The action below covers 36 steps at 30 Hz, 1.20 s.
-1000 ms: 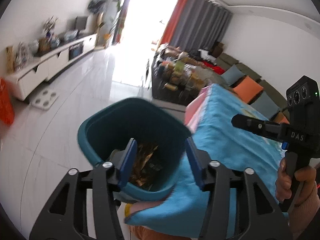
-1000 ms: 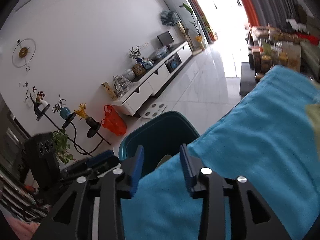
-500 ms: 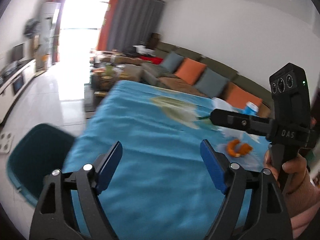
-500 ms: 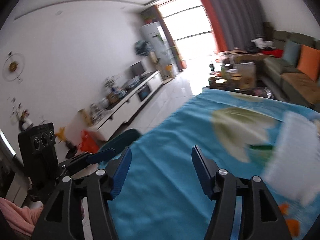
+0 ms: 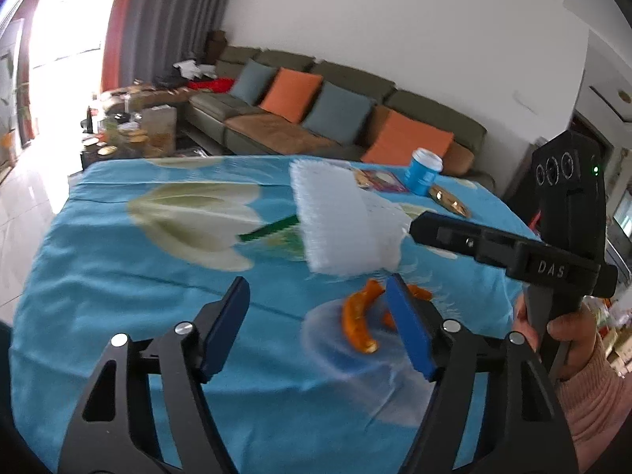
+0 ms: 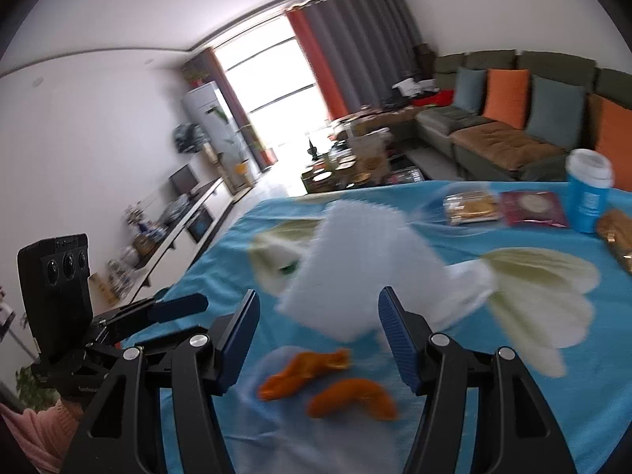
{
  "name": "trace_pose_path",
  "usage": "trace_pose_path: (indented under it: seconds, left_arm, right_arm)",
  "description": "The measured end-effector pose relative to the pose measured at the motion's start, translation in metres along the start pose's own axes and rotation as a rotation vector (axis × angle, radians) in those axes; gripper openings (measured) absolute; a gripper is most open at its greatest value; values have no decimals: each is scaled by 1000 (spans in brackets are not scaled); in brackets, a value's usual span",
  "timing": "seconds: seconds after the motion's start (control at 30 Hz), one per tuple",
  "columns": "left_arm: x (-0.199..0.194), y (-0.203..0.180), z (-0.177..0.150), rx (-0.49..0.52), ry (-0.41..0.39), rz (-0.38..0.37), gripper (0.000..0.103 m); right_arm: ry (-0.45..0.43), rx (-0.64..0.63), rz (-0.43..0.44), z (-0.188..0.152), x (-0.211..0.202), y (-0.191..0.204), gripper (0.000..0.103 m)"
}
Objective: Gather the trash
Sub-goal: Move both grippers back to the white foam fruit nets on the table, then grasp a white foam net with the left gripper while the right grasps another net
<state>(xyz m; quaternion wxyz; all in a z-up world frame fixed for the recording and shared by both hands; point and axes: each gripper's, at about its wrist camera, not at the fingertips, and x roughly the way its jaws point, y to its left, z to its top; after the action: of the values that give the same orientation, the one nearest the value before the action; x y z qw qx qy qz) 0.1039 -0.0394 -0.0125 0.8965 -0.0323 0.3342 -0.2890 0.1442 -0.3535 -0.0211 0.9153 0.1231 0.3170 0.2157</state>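
Right wrist view | right claw (image 6: 316, 328) released, empty | orange peels (image 6: 328, 383) just below; white foam sheet (image 6: 355, 268) ahead | risk: sheet is snagged instead of peels, image blurred

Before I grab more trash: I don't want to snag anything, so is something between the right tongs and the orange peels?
Nothing visible: the orange peels lie on the blue cloth directly ahead of the open, empty right tongs. The white foam sheet lies beyond them.

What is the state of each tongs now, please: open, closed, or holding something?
Left tongs: open, closing a little, nothing between them.
Right tongs: open, empty, above the orange peels.
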Motion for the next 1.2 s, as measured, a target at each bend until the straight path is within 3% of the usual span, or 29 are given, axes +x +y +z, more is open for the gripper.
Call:
trace_pose_path:
  seconds: [0.17, 0.37, 0.47, 0.6, 0.67, 0.8, 0.87, 0.93, 1.0, 1.07, 1.2]
  left_arm:
    - [32, -4, 10, -36, 65, -31, 60]
    - [52, -5, 16, -62, 105, -45, 51]
    - [61, -5, 18, -78, 130, -60, 44]
    - [71, -3, 19, -98, 154, -74, 24]
    - [73, -3, 18, -102, 159, -77, 19]
    - [73, -3, 17, -102, 160, -79, 17]
    - [73, -3, 16, -103, 162, -81, 17]
    - [72, -2, 15, -110, 165, -84, 20]
    - [69, 2, 15, -133, 161, -93, 49]
    - [69, 3, 16, -135, 152, -84, 56]
    - [74, 5, 17, -158, 173, -124, 58]
  right_arm:
    - [-25, 45, -66, 7, -4, -34, 60]
    - [-4, 90, -84, 11, 8, -58, 60]
    - [21, 111, -75, 14, 19, -64, 60]
    - [58, 135, -47, 13, 33, -70, 59]
    - [76, 149, -36, 11, 37, -72, 49]
    - [92, 161, -10, 9, 41, -74, 27]
    - [89, 177, 6, 8, 41, -74, 12]
    - [79, 187, 18, 8, 38, -76, 7]
    - [67, 186, 28, 8, 35, -75, 7]
    - [57, 184, 55, 8, 29, -72, 6]
    - [48, 168, 80, 4, 24, -68, 6]
